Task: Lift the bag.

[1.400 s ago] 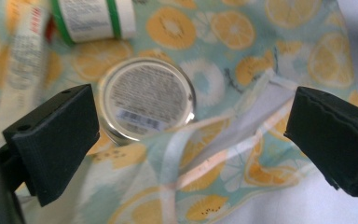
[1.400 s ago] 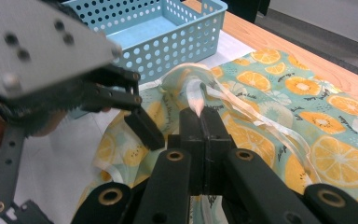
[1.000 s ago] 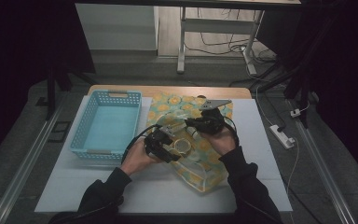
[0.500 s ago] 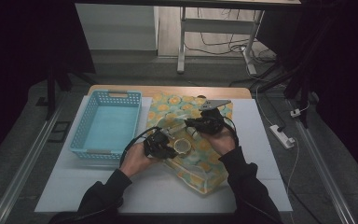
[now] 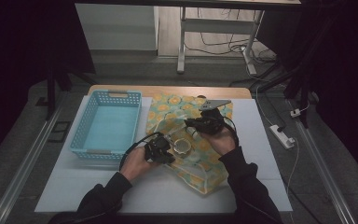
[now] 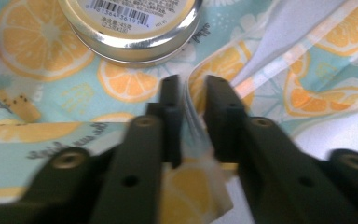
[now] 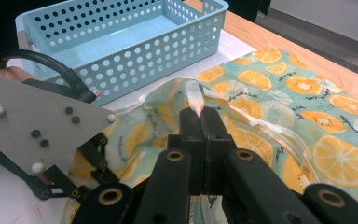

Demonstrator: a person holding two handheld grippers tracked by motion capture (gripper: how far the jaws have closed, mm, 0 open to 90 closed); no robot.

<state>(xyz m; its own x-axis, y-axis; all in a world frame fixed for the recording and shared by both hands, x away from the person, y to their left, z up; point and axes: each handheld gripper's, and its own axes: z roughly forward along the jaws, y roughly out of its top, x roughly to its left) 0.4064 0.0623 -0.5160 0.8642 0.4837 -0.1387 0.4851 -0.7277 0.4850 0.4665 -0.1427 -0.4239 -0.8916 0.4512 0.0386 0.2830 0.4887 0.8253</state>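
— Lemon-print plastic bag (image 5: 193, 140) is lying beside the basket (image 5: 107, 123); who's gripping it?
— Both: right gripper (image 7: 199, 114) is clamping its rim, left gripper (image 6: 193, 100) has just been closing on the near edge, tin (image 6: 130, 23) lying just beyond.

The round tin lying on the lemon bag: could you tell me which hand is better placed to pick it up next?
Probably left. The left tool sits right beside the tin, its jaws having just closed on the bag's edge. The right tool is farther off, clamped on the bag's rim, holding it up.
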